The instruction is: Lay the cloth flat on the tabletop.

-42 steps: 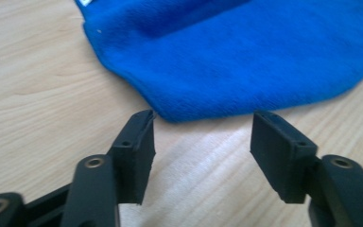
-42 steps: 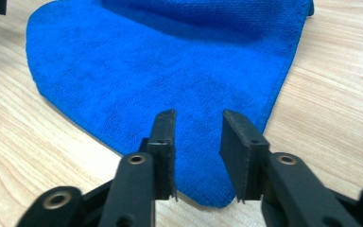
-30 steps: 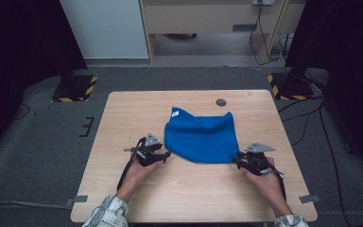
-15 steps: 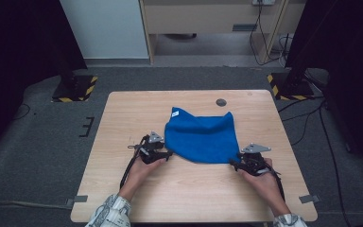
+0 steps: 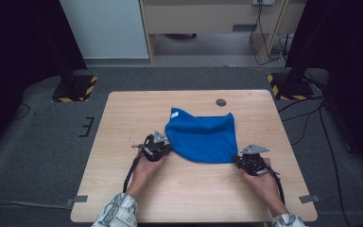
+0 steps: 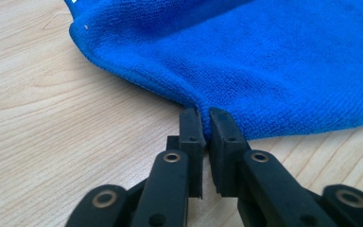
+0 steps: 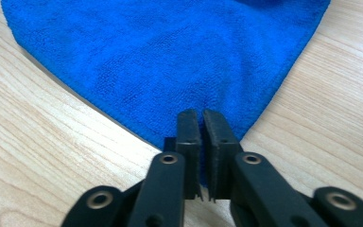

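Note:
A blue cloth lies folded on the wooden table, with a small white tag at its far left corner. At its near left edge, my left gripper has just closed and pinches the hem; the left gripper view shows the cloth puckered between the black jaws of the left gripper. My right gripper has also just closed, on the near right corner. In the right gripper view that corner of the cloth runs down between the jaws of the right gripper.
A small dark round spot sits near the table's far edge. Two stand bases with yellow-black tape rest on the grey floor beyond the table, with cables at the right.
Both grippers went from jaws apart at the cloth's near edge to closed on it. The left hand shifted slightly toward the cloth; the cloth lies as before.

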The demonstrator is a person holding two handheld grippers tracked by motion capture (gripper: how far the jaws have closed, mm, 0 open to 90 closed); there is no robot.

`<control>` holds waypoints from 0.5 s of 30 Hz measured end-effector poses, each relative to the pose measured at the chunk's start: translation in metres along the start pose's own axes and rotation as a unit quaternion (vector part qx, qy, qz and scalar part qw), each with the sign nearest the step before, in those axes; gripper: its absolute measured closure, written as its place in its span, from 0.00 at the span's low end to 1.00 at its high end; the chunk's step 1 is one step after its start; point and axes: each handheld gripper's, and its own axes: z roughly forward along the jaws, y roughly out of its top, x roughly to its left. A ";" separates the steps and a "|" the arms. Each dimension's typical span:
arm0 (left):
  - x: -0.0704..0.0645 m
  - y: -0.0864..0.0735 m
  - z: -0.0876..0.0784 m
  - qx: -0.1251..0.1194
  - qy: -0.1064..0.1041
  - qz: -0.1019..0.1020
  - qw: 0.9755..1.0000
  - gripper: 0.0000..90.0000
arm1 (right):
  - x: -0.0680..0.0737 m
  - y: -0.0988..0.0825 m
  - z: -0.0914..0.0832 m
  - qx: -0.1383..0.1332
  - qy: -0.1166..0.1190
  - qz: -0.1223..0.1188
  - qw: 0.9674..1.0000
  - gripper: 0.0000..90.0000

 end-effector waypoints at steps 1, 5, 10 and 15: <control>0.000 0.000 -0.001 0.003 0.000 0.002 1.000 0.94 | 0.000 0.000 0.000 0.001 0.000 -0.001 1.000 0.98; 0.001 0.000 -0.008 0.002 -0.008 -0.003 1.000 0.94 | 0.002 0.001 -0.004 0.001 0.003 -0.004 1.000 0.98; -0.004 -0.002 -0.018 0.004 -0.018 0.006 1.000 0.94 | 0.009 0.002 -0.014 -0.004 0.012 -0.010 1.000 0.98; -0.006 -0.004 -0.025 0.009 -0.024 0.005 1.000 0.94 | 0.014 -0.001 -0.026 -0.003 0.019 -0.018 1.000 0.98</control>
